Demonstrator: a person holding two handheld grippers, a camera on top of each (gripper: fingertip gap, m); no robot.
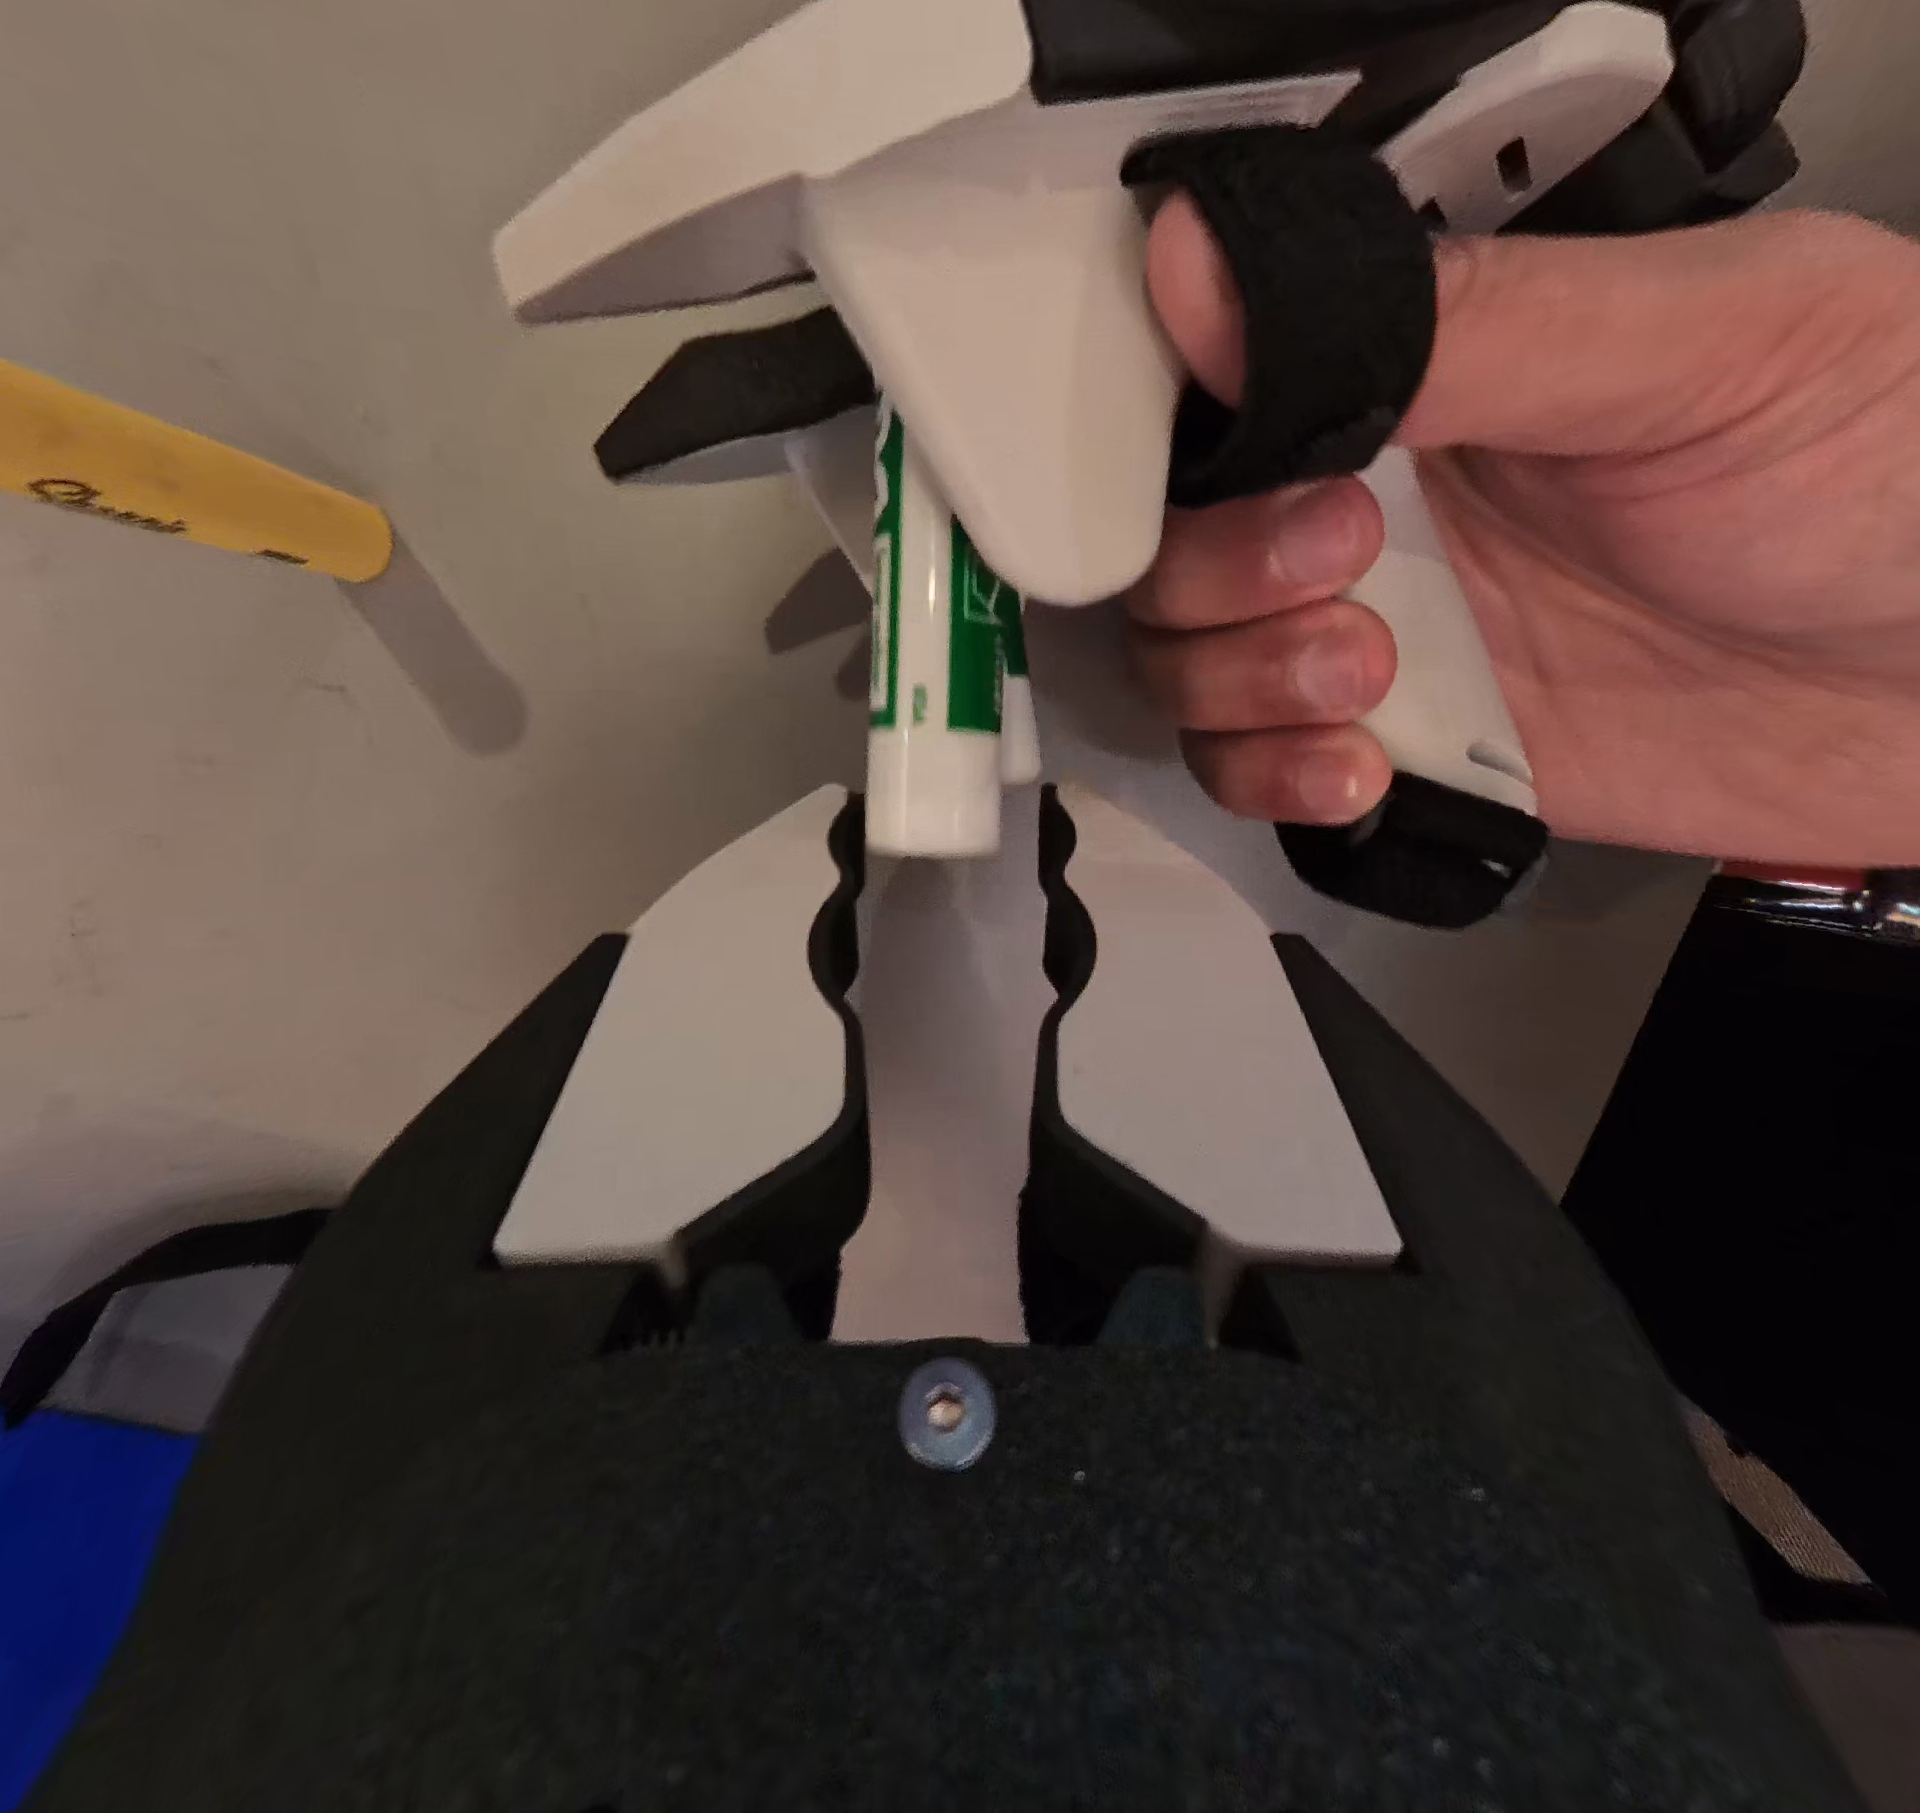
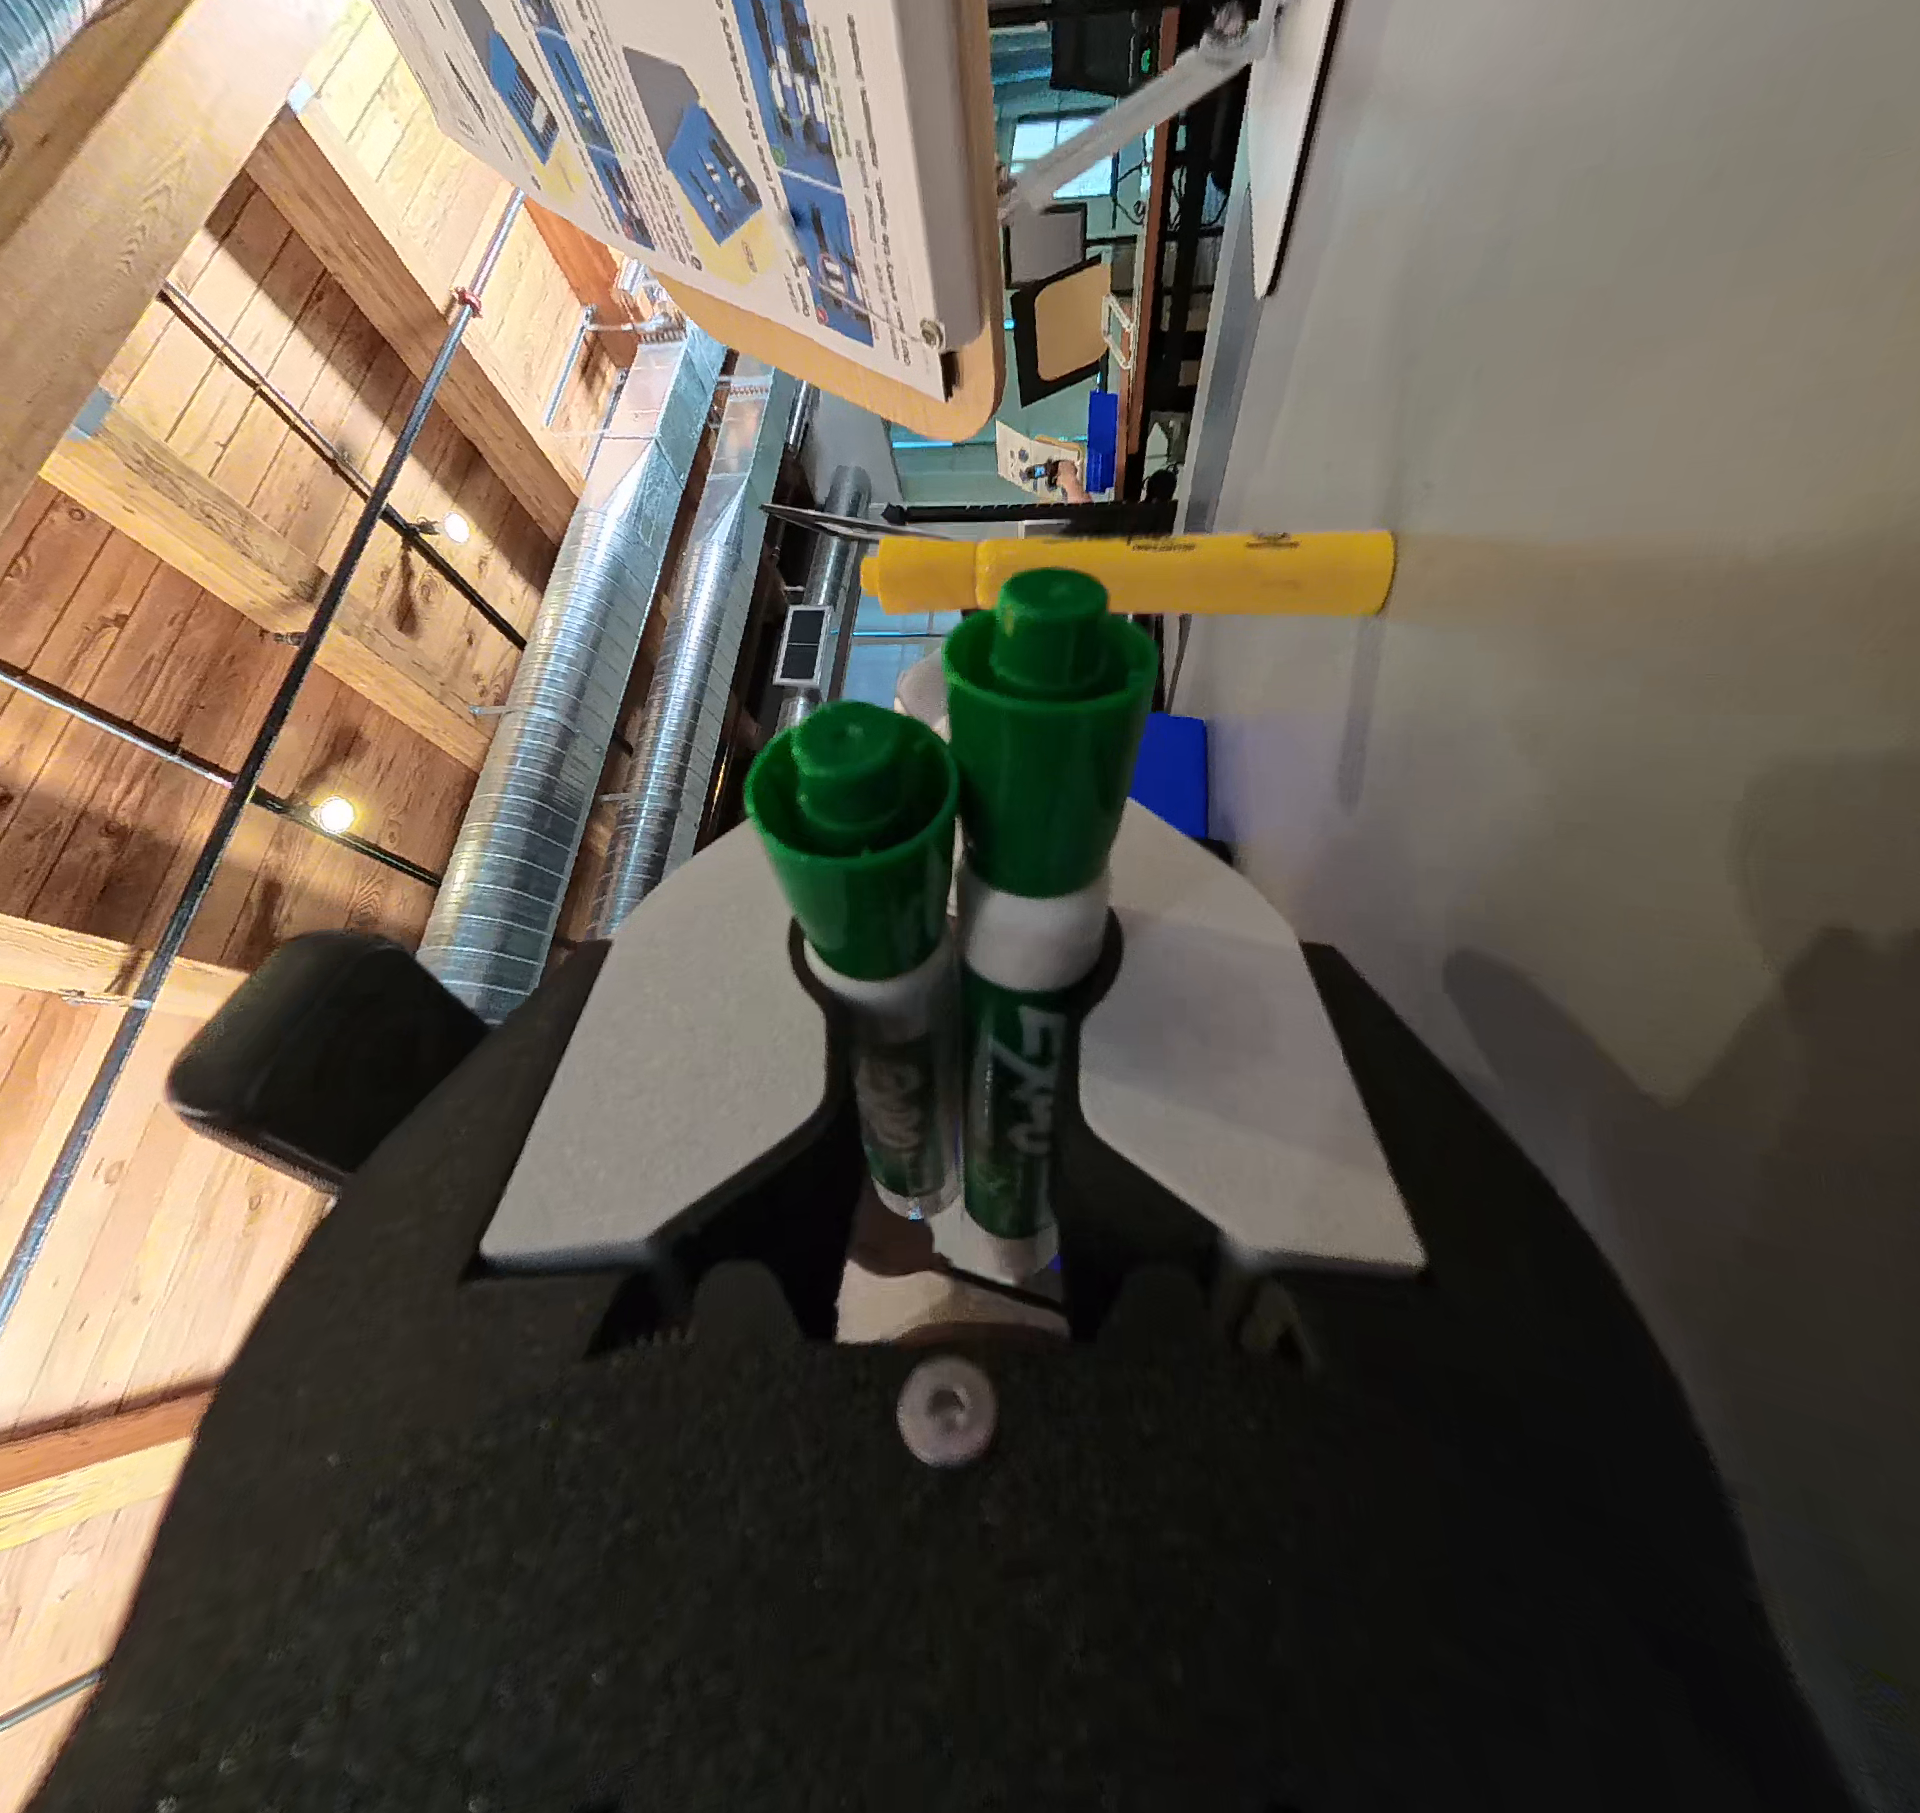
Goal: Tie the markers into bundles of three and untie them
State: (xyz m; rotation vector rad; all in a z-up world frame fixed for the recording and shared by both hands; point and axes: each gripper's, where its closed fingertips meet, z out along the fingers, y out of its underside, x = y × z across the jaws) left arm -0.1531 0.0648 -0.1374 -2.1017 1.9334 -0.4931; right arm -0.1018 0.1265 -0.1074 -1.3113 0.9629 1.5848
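Workshop or lab space, industrial fit-out. Beyond jaws of right gripper (image 2: 951, 942), up-left: exposed timber ceiling (image 2: 208, 537) with beams, metal ducting (image 2: 582, 828), recessed lights, sprinkler pipe. Above jaws: printed instruction board (image 2: 727, 101) on wood backing. Far ahead of jaws: blue bins (image 2: 1101, 433), racks, screens. Pale worktable (image 2: 1610, 620) right of jaws, yellow highlighter (image 2: 1195, 574) on it.

The green markers (image 2: 997, 828) are showing glossy plastic caps and smooth white barrels. The yellow highlighter (image 2: 1184, 574) is looking like matt plastic. The right gripper (image 2: 961, 942) is showing smooth pale plastic fingers on a rough, grainy black body. The ceiling (image 2: 260, 568) is showing bare wood planks, and the ducts (image 2: 582, 724) are gleaming as ribbed metal.
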